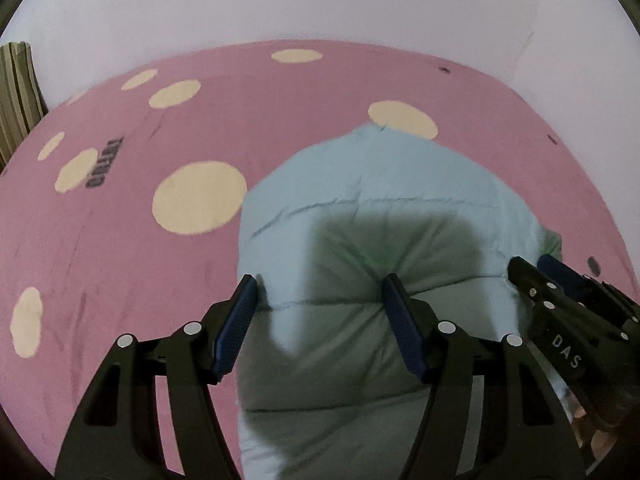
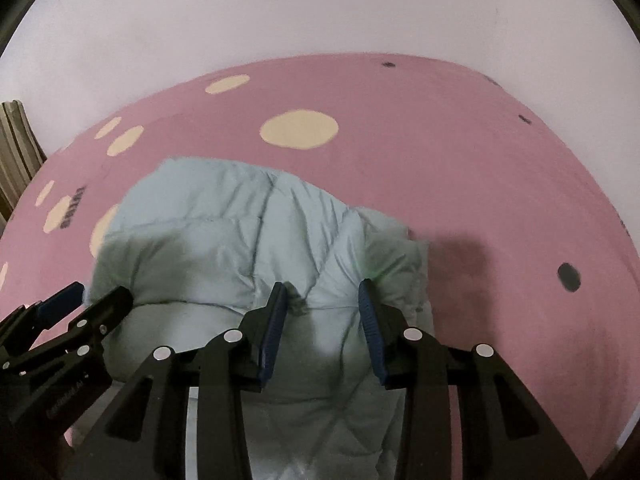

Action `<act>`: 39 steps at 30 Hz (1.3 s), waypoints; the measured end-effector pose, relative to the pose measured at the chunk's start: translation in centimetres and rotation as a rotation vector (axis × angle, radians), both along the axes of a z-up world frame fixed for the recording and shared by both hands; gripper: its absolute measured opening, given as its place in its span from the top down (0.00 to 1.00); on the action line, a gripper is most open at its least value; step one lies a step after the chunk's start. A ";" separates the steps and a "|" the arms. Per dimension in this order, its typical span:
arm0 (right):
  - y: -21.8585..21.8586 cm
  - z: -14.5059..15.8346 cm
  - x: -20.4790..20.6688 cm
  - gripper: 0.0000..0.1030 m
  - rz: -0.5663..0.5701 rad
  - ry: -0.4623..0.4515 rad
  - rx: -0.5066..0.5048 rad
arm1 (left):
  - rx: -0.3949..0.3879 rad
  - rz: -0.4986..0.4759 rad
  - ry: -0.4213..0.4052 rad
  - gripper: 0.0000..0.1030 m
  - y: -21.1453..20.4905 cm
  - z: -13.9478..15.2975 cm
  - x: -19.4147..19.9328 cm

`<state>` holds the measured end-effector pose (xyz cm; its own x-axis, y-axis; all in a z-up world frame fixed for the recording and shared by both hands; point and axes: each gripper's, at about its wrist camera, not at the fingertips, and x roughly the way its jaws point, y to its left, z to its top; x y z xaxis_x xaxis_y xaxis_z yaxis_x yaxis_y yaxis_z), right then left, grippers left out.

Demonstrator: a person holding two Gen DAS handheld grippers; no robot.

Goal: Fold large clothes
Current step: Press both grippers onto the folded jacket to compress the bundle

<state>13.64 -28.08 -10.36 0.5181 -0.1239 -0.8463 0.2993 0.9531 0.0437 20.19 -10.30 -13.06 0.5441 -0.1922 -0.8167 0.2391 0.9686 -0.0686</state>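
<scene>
Left wrist view: we see a pink bed sheet (image 1: 300,92) with cream dots spread across most of the frame, a pale wall (image 1: 280,0) behind it.
Sheet print: we make out dark lettering (image 1: 102,162) near the cream dots on the left, too blurred to read.
Garment: we see a pale blue quilted jacket (image 1: 380,208), puffy and bunched, lying on the sheet right of centre and reaching down under both tools; the right wrist view shows it (image 2: 224,224) left of centre.
Curtain: we see a striped fabric edge (image 1: 18,92) at the far left.
Left gripper: we see the left gripper (image 1: 318,312) above the jacket with its jaws wide apart; nothing is pinched between the blue pads (image 1: 236,332).
Right gripper: we see the right gripper (image 2: 322,312) over the jacket, jaws parted more narrowly, with rumpled fabric showing in the gap; the pads do not appear to press on it.
Spacing: we see each tool just beside the other.
</scene>
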 end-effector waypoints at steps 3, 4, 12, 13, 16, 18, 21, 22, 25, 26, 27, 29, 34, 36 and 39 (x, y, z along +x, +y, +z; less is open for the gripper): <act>-0.3 -1.3 -0.1 0.63 0.003 -0.003 -0.011 | 0.018 0.002 -0.011 0.34 -0.4 -1.0 0.0; -0.3 -1.6 -0.1 0.63 0.003 -0.006 -0.015 | 0.023 0.001 -0.015 0.33 -0.5 -1.2 -0.1; -0.8 -3.7 0.6 0.63 -0.002 -0.013 0.000 | 0.010 0.004 -0.011 0.28 -0.6 -3.4 0.9; -0.8 -3.9 0.6 0.63 -0.002 -0.015 -0.005 | 0.009 0.006 -0.012 0.28 -0.6 -3.6 1.0; -0.5 -4.4 0.8 0.62 -0.006 -0.016 -0.023 | 0.012 0.006 -0.017 0.27 -0.8 -4.0 1.0; -0.3 -4.6 0.9 0.62 -0.011 -0.018 -0.032 | 0.007 0.007 -0.015 0.26 -0.8 -4.3 1.2; -0.2 -4.8 1.0 0.62 -0.018 -0.025 -0.037 | -0.001 0.006 -0.010 0.25 -0.7 -4.7 1.5; -0.2 -4.8 1.0 0.62 -0.020 -0.026 -0.039 | -0.002 0.006 -0.010 0.25 -0.8 -4.8 1.7; -0.3 -5.0 1.1 0.62 -0.023 -0.026 -0.040 | -0.002 0.006 -0.008 0.24 -0.8 -5.0 1.8; -0.3 -5.0 1.2 0.62 -0.024 -0.027 -0.038 | -0.003 0.005 -0.007 0.24 -0.9 -5.1 1.9; -0.3 -5.0 1.2 0.62 -0.026 -0.027 -0.035 | -0.004 0.005 -0.007 0.24 -0.9 -5.2 2.0; -0.4 -5.1 1.2 0.62 -0.026 -0.029 -0.036 | -0.007 0.004 -0.007 0.24 -0.9 -5.4 2.1; -0.3 -5.2 1.3 0.62 -0.027 -0.028 -0.042 | -0.007 0.003 -0.007 0.24 -1.0 -5.6 2.1; -0.3 -5.2 1.3 0.62 -0.027 -0.027 -0.047 | -0.004 0.004 -0.008 0.24 -1.1 -5.5 2.1; 0.0 -5.0 1.4 0.62 -0.024 -0.023 -0.063 | -0.006 0.003 -0.005 0.24 -0.9 -5.4 2.2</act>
